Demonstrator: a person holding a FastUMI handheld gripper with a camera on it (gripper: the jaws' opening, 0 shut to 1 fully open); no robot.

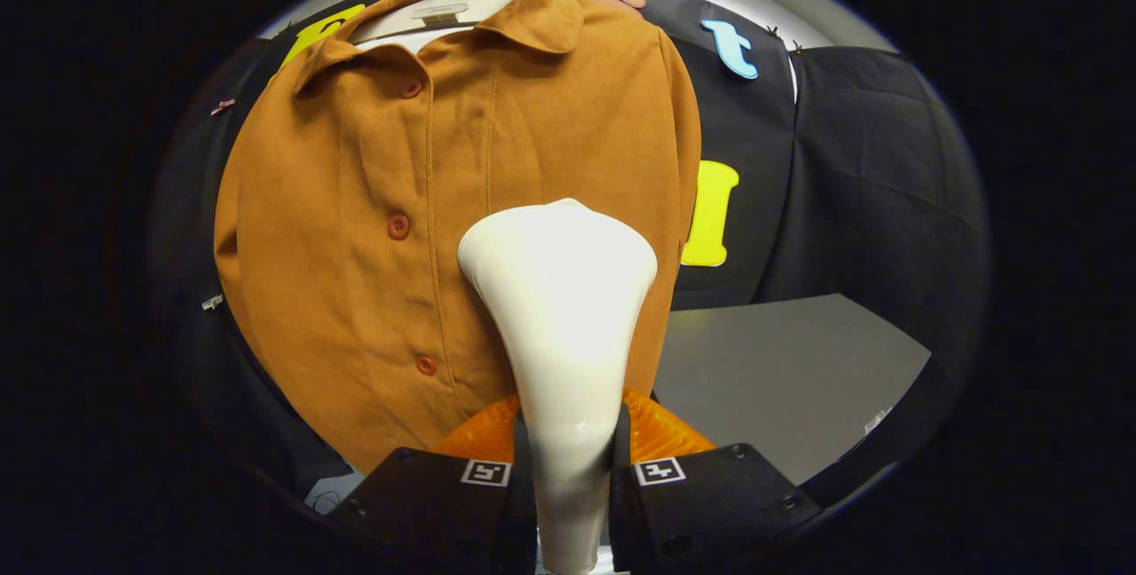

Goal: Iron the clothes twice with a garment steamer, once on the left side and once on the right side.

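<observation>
The garment steamer (pixel 561 326) is white and stands upright between the two fingers of the tool (pixel 572 477), which squeeze its handle from both sides. Its wide head is right by the brown button shirt (pixel 373 229). The shirt hangs on a white hanger (pixel 461 3), which carries a small label too tiny to read. A grey bench (pixel 790 380) lies to the right.

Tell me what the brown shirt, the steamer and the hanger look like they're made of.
Shirt: likely a soft woven or suede-like fabric, matte, with fine wrinkles and stitched seams. Garment steamer, held between the gripper fingers: apparently smooth cream plastic, glossy, with bright highlights on its neck. Hanger: probably pale plastic with a smooth, even surface; too small to be sure.
</observation>
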